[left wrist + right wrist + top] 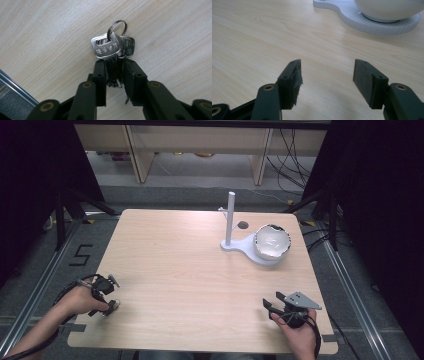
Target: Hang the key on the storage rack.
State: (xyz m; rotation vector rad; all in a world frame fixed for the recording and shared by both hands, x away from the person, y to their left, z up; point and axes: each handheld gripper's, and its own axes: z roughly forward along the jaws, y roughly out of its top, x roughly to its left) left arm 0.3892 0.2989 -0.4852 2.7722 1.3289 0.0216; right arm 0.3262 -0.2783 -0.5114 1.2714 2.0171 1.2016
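My left gripper (115,75) is clenched on a bunch of keys (112,47), pinching the blades while the heads and the ring (117,27) stick out over the table (190,270) near its left front corner. My right gripper (325,77) rests released, nothing between its jaws, facing the white stand (252,251) with its bowl (272,241). The grip looks shallow; I judge a loose key could swing or slide out.
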